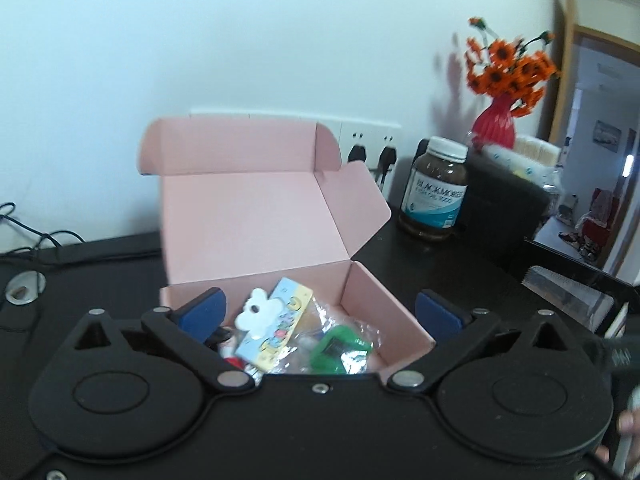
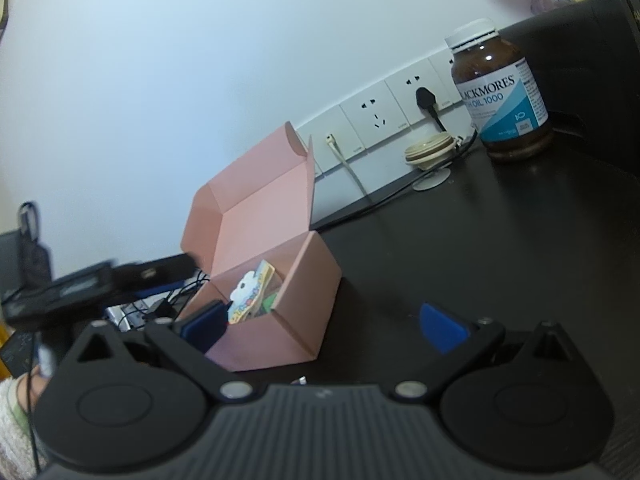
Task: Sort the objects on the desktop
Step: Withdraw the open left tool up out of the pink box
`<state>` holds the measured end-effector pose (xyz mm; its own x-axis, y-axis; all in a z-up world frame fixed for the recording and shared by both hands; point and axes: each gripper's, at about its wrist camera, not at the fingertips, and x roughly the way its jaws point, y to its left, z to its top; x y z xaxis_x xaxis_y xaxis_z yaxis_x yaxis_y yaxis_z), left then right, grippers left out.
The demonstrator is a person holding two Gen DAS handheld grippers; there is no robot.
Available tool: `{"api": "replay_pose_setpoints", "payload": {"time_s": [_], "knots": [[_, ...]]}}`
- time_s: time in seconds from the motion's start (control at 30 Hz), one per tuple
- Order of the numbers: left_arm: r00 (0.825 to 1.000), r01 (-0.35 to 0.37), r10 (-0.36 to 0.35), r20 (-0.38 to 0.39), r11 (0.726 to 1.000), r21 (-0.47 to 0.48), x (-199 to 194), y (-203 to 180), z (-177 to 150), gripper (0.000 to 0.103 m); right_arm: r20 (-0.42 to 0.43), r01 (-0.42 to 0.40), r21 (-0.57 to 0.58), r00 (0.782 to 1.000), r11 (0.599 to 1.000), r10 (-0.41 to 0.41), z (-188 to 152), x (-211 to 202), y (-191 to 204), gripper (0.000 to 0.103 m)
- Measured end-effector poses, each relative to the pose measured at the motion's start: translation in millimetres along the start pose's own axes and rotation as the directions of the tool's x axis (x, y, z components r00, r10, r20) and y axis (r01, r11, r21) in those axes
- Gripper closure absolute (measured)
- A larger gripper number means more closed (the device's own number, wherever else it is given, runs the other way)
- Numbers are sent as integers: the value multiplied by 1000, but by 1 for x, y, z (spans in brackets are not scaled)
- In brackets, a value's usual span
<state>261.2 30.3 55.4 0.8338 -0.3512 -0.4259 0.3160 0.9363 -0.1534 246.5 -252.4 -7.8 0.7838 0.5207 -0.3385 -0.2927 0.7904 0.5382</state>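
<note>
Room: pale wall with a row of wall sockets (image 2: 374, 118) behind a black desk (image 2: 480, 248), and it's a busy little corner.
Far left edge: loose cables (image 1: 28, 228) trail off the desk's left side in the left wrist view, with a round grommet (image 1: 24, 286) set into the top.
Pink box (image 1: 256, 216): standing near the middle of the desk towards the wall, lid flipped up and back, mouth wide open.
Box contents: already loaded, with a white flower-shaped piece (image 1: 258, 314) on top of a blue-and-yellow card (image 1: 276, 328), and a green item in a clear bag (image 1: 336, 350) towards the right wall.
Left gripper (image 1: 320, 312): fingers spread wide, nothing between them, poised right over the box mouth.
Step in hand: looks like a drop-off just made, the box taking the small stuff.
Right gripper (image 2: 324, 328): jaws also well apart and empty, the left pad just beside the box's near corner, the right pad over bare desk.
Right of box: a brown supplement bottle (image 2: 502, 92) with a white cap stands upright near the desk's back right, beside a black case (image 1: 504, 196).
Far right: red vase of orange flowers (image 1: 496, 120) up on that case.
Next move: my guess is the bottle. It's tall and round, so it wants a wide, level grip around the body.
</note>
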Motion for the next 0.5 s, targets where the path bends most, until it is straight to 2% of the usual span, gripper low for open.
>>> {"api": "replay_pose_setpoints", "payload": {"time_s": [0.27, 0.5], "knots": [[998, 21, -23, 66, 999, 26, -41, 28, -30, 0, 7, 25, -20, 1000, 999, -25, -1, 0, 4, 1], [992, 68, -74, 100, 996, 63, -54, 38, -53, 0, 8, 48, -37, 999, 998, -48, -1, 1, 5, 1]]}}
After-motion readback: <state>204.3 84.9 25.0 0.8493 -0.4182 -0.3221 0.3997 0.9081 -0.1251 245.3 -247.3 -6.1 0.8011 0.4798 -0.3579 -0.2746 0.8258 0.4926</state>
